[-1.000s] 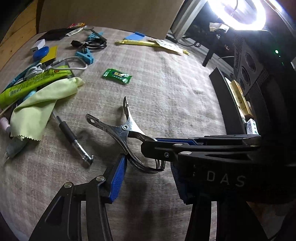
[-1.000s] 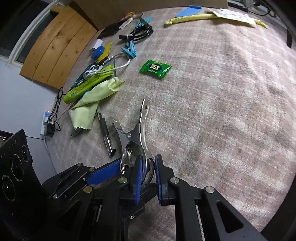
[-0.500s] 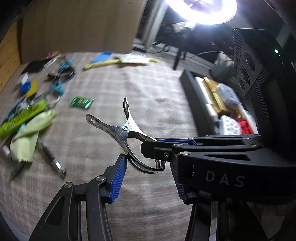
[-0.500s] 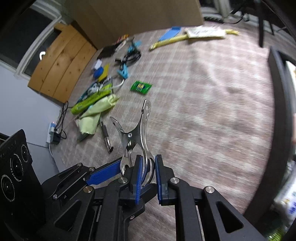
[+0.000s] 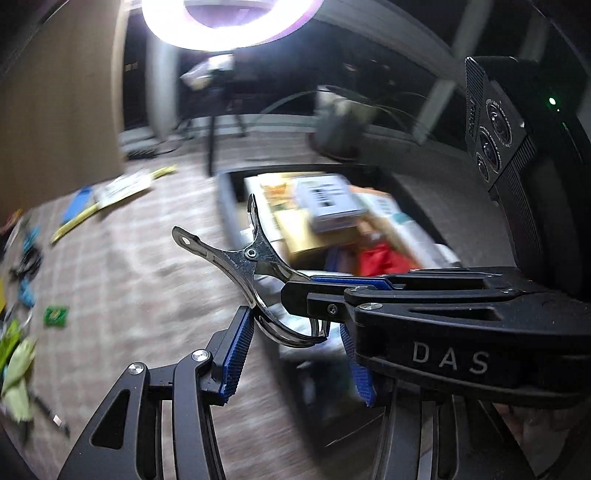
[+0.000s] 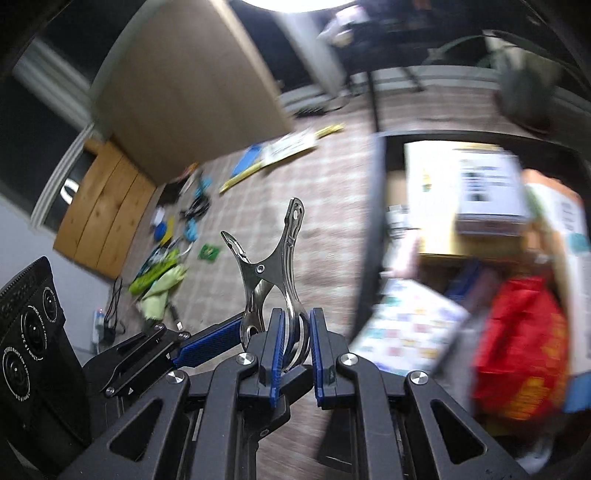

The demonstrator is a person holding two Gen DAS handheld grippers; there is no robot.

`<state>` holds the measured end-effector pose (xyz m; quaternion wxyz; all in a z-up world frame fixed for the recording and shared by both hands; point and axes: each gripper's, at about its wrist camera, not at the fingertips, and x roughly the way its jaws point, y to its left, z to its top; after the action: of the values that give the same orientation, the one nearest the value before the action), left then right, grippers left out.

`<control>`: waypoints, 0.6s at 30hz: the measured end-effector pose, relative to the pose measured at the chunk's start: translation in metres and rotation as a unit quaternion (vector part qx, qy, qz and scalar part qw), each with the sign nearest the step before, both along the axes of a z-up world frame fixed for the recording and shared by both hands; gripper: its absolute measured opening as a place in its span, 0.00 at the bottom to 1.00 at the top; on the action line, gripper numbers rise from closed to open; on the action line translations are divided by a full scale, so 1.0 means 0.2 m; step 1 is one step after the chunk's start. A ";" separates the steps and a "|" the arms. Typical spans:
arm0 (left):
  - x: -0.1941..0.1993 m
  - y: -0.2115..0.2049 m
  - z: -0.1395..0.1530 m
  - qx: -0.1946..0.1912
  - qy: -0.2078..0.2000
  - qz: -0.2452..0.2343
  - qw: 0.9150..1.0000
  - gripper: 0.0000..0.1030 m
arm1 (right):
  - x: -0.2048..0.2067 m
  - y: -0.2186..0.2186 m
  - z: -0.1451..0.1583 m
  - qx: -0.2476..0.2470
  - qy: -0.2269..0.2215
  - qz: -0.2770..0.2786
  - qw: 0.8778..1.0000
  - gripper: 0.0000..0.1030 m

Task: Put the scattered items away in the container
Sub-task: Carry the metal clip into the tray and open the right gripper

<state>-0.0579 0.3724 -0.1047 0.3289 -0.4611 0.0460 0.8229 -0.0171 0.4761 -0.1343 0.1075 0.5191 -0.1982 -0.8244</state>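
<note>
My right gripper point(image 6: 295, 350) is shut on a metal spring clamp point(image 6: 275, 258), held by its curved jaw end in the air, handles pointing up. The clamp point(image 5: 255, 266) also shows in the left wrist view, with the right gripper's fingers point(image 5: 332, 295) coming in from the right. My left gripper point(image 5: 295, 362) is open around the clamp's jaw end; its left pad point(image 5: 238, 354) lies close to the clamp. The dark container point(image 6: 373, 236), filled with boxes and a red packet point(image 6: 517, 350), lies just ahead to the right, also in the left wrist view point(image 5: 229, 206).
Scattered items stay on the carpet at the left: a green packet point(image 6: 209, 253), a yellow-green cloth point(image 6: 162, 291), a green tube point(image 6: 151, 275), blue clips and cables point(image 6: 195, 206), a yellow strip with paper point(image 6: 280, 151). A ring light point(image 5: 221, 22) shines ahead.
Both grippers have lifted and swung right with the clamp, from above the carpet to beside the container. The scattered items have slid to the left of both views.
</note>
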 end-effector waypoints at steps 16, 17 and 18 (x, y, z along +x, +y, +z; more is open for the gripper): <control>0.07 0.66 -0.01 -0.005 0.006 -0.100 0.995 0.51 | 0.19 0.63 0.02 0.001 0.001 -0.115 0.993 0.12; 0.08 0.67 0.00 -0.008 0.012 -0.098 0.995 0.51 | 0.19 0.64 0.02 -0.001 0.003 -0.115 0.993 0.14; 0.09 0.66 0.01 -0.011 0.018 -0.096 0.995 0.51 | 0.20 0.66 0.03 -0.006 0.007 -0.116 0.993 0.14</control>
<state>-0.0404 0.5054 -0.1021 0.4005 -0.4433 0.1051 0.7950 0.0238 0.6082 -0.1289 0.0157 0.4867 -0.2607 -0.8336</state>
